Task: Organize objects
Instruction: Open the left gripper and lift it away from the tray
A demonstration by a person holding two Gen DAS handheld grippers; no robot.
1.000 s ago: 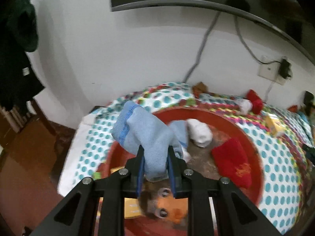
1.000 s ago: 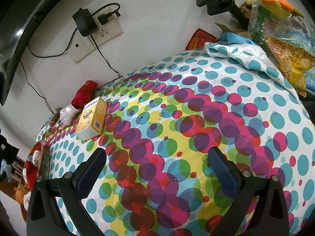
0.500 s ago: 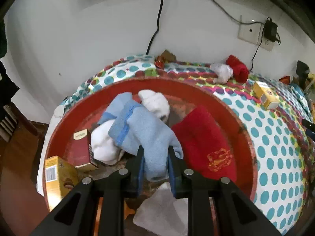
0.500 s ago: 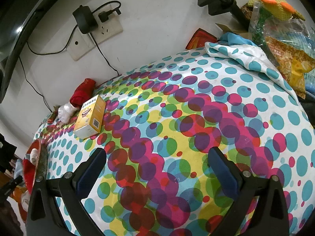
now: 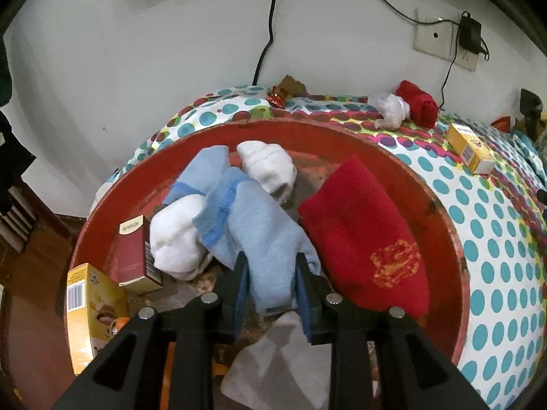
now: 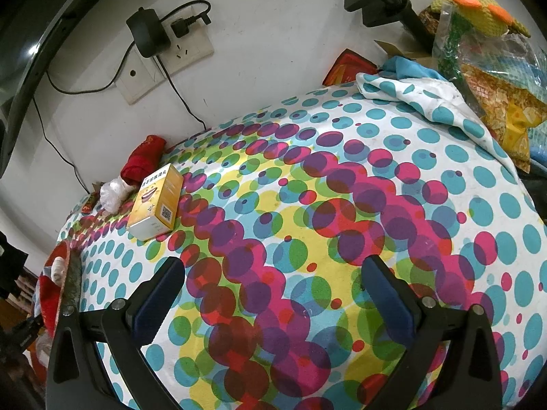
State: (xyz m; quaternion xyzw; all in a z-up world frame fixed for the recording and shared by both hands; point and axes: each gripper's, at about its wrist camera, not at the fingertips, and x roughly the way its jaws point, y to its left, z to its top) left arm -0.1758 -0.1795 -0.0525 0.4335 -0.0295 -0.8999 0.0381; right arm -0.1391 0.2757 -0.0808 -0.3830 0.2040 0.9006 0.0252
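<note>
One light-blue sock (image 5: 259, 239) lies between the opening left gripper (image 5: 271, 290), pads barely touching.

We see a wall socket (image 6: 164, 65) above the spotted tablecloth (image 6: 342, 205), a black charger (image 6: 148, 36) plugged in, its cable (image 6: 177, 95) trailing down.

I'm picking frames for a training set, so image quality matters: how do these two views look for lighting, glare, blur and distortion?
Left wrist view: sharp, evenly lit indoors, strong fisheye bending of the red basin rim, dark vignette corners; the gripper body bottom is in shadow. Right wrist view: sharp too, dotted tablecloth bulges like a dome, a small light reflection on the dark screen edge upper left, no motion blur.
</note>
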